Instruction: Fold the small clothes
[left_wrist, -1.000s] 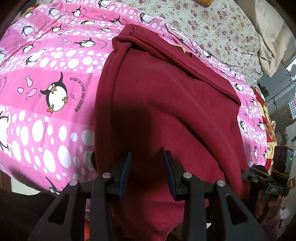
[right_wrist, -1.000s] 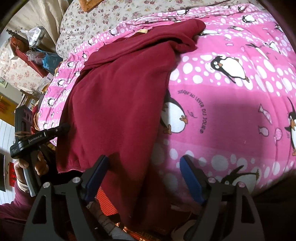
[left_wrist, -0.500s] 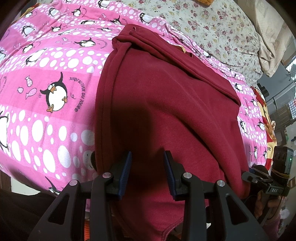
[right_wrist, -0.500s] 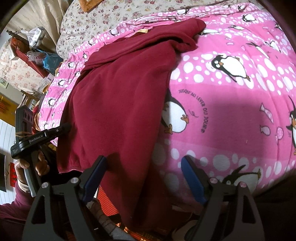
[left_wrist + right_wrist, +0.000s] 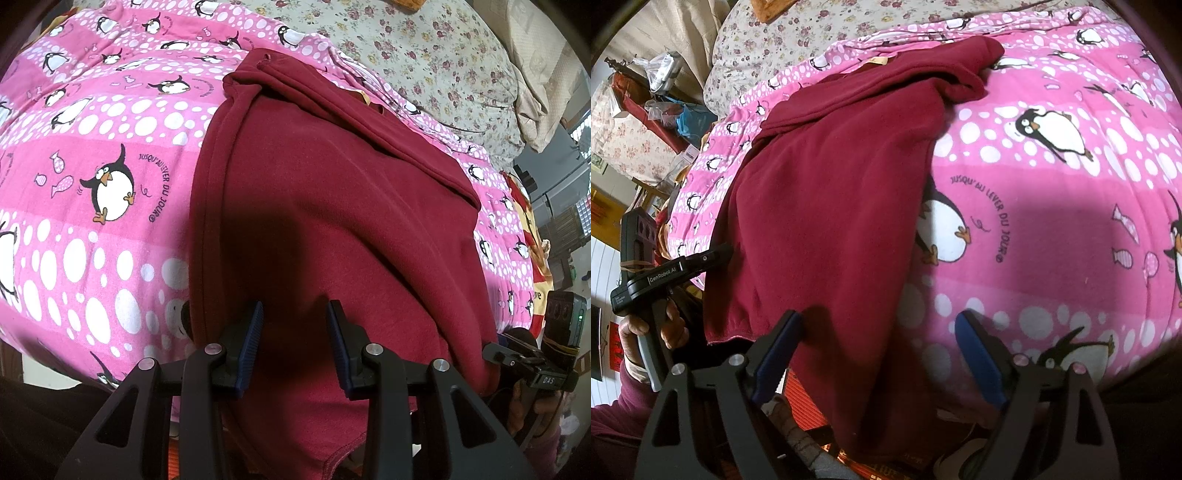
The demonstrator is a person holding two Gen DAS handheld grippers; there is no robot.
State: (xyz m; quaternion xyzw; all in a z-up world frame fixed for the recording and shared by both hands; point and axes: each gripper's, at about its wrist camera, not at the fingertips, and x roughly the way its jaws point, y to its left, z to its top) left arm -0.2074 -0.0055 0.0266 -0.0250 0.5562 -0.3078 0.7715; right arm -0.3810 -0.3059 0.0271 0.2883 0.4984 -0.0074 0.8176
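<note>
Two grippers sit at the bottom of their frames. In the left wrist view the left gripper has its jaws a little apart above the dark red garment, seemingly clear of the cloth, though shadow makes that uncertain. In the right wrist view the right gripper has wide open jaws, with the garment's lower edge hanging between them untouched. Beyond, the garment lies spread across a pink penguin blanket, reaching toward the upper centre. Farther back is a floral sheet.
</note>
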